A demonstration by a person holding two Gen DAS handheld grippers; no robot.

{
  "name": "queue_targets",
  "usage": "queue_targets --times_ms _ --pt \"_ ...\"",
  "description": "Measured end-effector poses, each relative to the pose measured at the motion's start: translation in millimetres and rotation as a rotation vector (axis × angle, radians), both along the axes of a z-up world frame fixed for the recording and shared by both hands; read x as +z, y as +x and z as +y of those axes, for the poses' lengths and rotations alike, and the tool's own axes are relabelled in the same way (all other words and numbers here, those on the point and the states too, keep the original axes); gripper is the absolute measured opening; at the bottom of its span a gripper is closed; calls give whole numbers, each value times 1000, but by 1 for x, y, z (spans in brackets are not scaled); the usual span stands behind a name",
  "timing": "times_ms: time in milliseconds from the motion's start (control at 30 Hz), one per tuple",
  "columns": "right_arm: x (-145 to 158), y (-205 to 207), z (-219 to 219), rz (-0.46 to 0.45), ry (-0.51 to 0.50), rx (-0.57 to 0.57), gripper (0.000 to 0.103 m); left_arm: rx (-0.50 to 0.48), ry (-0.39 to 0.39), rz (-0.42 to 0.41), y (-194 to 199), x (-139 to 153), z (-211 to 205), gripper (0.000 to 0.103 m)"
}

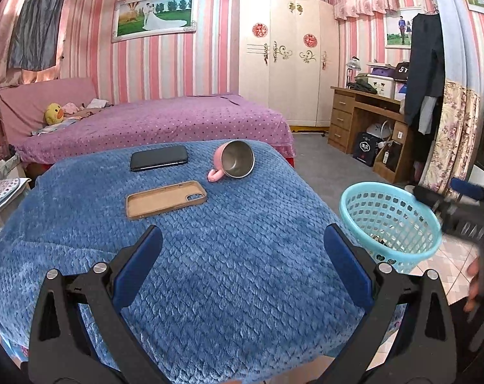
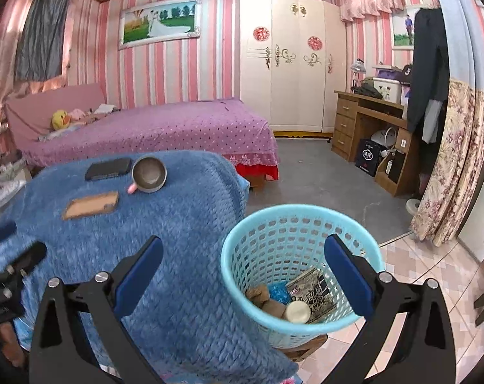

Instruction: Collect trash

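Note:
A light blue plastic basket stands on the floor right of the blue-blanketed table; it also shows in the left wrist view. Inside lie a black printed wrapper, a blue wrapper, brown crumpled paper and a white round lid. My right gripper is open and empty above the basket's near rim. My left gripper is open and empty over the blanket.
On the table lie a black phone, a tan phone case and a tipped pink mug. A purple bed stands behind, a wooden desk at the right. Pink tiled floor surrounds the basket.

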State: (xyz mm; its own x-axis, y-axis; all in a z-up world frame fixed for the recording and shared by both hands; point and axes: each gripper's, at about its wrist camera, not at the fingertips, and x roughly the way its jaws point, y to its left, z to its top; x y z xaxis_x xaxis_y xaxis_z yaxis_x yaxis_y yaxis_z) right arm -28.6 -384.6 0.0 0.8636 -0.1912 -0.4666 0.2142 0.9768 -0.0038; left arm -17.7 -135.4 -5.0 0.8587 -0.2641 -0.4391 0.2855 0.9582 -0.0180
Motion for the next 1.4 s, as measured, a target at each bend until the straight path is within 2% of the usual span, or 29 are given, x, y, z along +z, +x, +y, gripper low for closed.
queue_targets --times_ms 133,300,700,1133,1400 --pt "-18 0 6 23 5 21 98 -6 0 6 1 -7 3 97" --pt "-25 -2 10 -1 3 2 98 -6 3 15 9 -17 5 97" --pt "-25 5 26 -6 -65 19 98 -9 -20 9 20 -28 5 98" --pt "-25 8 32 -10 -86 38 98 16 -36 2 28 -32 12 98" --pt "-24 8 31 -8 -92 30 98 19 -20 -22 24 -31 10 98"
